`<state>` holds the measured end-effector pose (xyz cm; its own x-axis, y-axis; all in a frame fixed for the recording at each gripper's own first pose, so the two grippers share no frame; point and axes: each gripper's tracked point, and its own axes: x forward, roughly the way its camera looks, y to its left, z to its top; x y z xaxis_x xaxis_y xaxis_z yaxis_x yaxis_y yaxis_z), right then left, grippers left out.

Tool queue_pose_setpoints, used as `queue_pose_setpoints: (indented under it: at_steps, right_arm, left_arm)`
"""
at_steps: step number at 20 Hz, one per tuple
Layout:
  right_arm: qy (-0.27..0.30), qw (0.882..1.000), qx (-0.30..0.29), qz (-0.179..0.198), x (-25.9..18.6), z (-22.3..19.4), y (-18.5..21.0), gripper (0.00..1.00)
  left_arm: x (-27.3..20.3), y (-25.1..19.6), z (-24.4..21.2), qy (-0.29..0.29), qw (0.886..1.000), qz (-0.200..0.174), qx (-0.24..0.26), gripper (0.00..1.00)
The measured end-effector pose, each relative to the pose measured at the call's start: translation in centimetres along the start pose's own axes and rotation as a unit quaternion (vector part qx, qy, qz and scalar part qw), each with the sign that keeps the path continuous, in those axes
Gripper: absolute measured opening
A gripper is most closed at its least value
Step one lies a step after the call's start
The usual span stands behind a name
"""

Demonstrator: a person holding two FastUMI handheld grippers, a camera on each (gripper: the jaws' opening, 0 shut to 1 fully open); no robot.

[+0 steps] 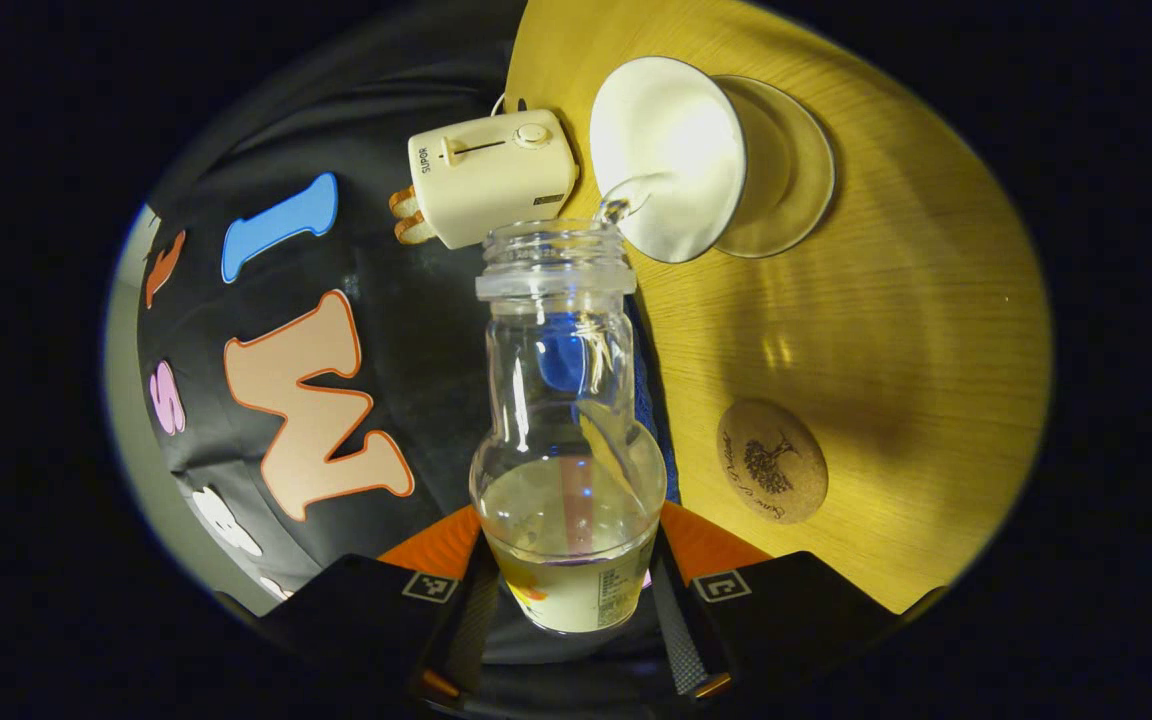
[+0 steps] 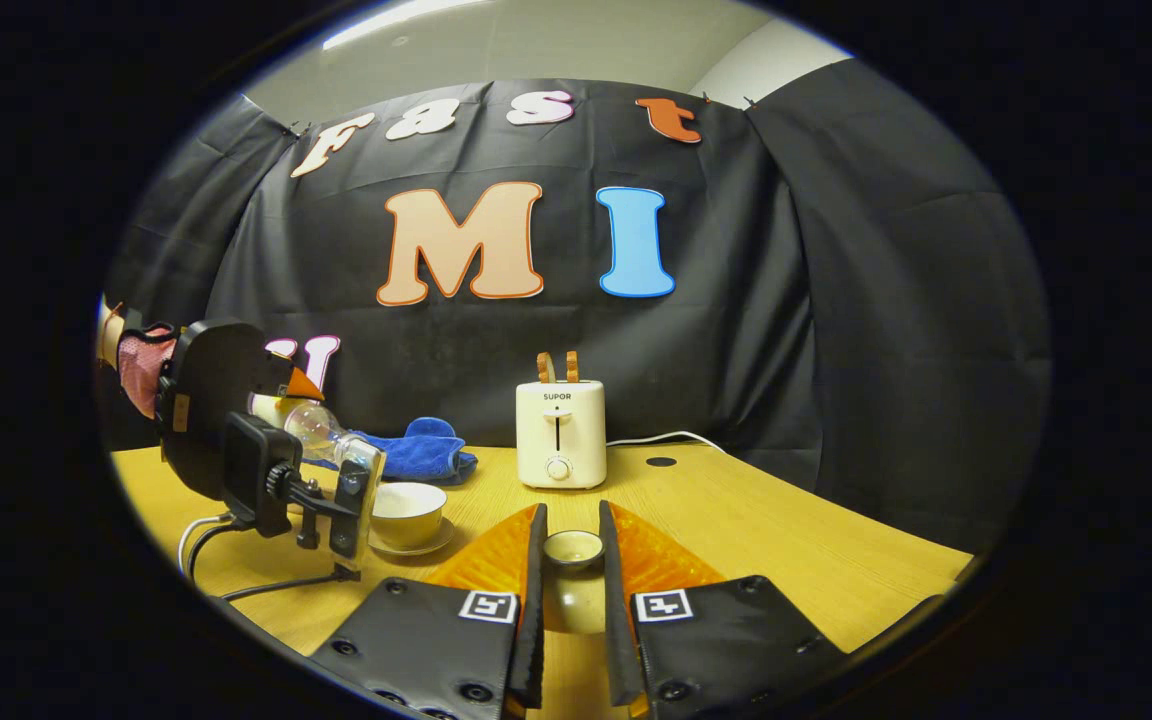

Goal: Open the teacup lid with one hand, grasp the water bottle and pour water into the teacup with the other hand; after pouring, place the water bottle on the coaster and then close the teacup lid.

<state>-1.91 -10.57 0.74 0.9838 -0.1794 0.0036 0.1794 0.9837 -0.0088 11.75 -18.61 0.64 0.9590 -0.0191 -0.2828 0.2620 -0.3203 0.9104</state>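
Left hand-held gripper point(image 1: 576, 590) clamped on tilted bottle point(image 1: 568, 440), pouring into teacup point(image 1: 671, 160); right hand-held gripper point(image 2: 572, 560) pinching lid point(image 2: 574, 548). Slippery, fragile; best gripped low.

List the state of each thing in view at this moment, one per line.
Bottle: uncapped, tilted, held by the left gripper, pouring.
Teacup: open, on its saucer, taking water.
Lid: off the cup, held between the right gripper's fingers.
Coaster: bare, on the table.
Toaster: bread sticking up from the slots.
Cloth: crumpled by the wall.
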Motion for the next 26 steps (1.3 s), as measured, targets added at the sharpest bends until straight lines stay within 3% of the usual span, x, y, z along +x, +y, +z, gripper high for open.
queue_pose_setpoints:
  at_steps: [18, 26]
  right_arm:
    - [0.0, 1.0, 0.0, -0.003, 0.0, 0.0, -0.1, 0.29]
    - [-0.001, 1.0, 0.0, -0.003, -0.1, -0.1, -0.1, 0.29]
  left_arm:
    - [-0.2, 4.2, 1.4, -0.012, 0.991, 0.052, 0.12, 0.7]
    - [-0.6, 5.5, 1.1, -0.011, 0.988, 0.066, 0.14, 0.69]
